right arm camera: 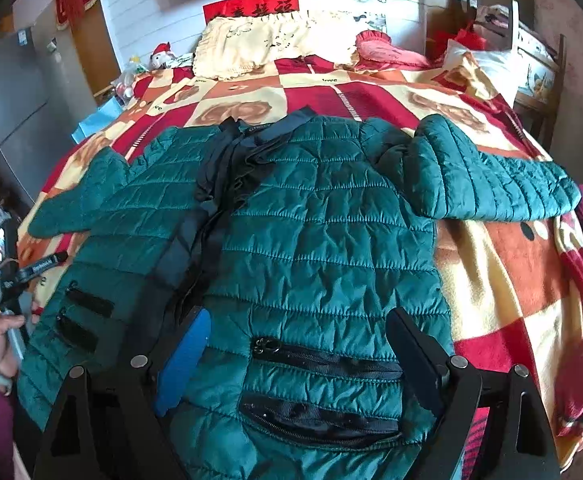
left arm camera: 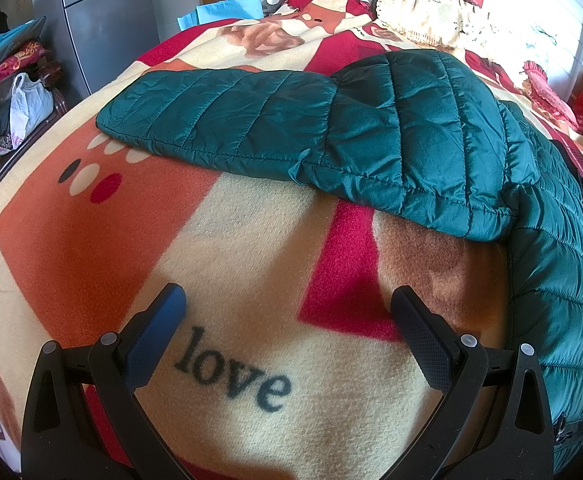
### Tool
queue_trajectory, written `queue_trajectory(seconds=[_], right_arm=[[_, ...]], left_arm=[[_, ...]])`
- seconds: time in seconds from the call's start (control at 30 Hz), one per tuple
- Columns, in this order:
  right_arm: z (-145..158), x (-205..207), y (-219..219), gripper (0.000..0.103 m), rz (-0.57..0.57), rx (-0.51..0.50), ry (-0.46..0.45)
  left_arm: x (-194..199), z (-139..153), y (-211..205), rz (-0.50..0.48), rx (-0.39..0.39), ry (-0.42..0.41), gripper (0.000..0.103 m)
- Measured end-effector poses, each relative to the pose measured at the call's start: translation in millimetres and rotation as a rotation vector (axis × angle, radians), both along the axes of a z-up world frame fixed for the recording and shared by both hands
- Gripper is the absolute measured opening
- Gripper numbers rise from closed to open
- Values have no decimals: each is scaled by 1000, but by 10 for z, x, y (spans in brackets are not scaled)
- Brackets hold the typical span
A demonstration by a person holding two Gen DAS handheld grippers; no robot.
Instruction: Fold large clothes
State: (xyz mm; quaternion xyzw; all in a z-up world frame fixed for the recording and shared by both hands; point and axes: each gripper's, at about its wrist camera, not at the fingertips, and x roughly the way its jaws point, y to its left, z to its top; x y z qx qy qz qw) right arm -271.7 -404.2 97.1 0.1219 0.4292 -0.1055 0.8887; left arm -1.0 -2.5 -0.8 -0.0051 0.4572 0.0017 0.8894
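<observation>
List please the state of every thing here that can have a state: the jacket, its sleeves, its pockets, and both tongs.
Jacket: spread flat on the blanket, front up, front zipper undone, not yet folded.
Left sleeve: stretched out sideways.
Right sleeve: stretched out sideways.
Upper pocket zipper: closed.
Lower pocket: gaping open.
Left tongs: open, holding nothing, over the blanket.
Right tongs: open, holding nothing, over the jacket.

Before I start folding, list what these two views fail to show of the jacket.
- Jacket hem: right wrist view, cut off by the bottom edge, behind the right tongs.
- Jacket body: left wrist view, cut off at the right edge.
- Left sleeve cuff opening: turned away.
- Collar label: too small.
</observation>
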Motion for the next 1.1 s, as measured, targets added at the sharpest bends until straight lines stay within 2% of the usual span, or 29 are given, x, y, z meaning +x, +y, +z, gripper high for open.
queue_trajectory(seconds=[0.13,0.3,0.4,0.6,0.77,0.9,1.1], right_arm=[[8,-16,-49,87,-2,84,10],[24,-11,17,87,-4,67,34],[34,-21,24,87,-15,97,41],[129,-3,87,87,-8,104,37],[297,19,182,87,-17,20,39],[444,40,205,87,-24,-22,17],[550,132,176,87,-51,-56,-16]], left_arm=[[-80,6,-14,-25,1,8,103],[-245,38,-6,-39,8,33,103],[-405,115,-12,-38,19,8,103],[-732,485,-94,-91,22,-85,103],[-919,828,-219,-118,23,-128,103],[-1047,1089,-366,-141,33,-170,103],[-1078,1407,-644,-185,10,-188,103]])
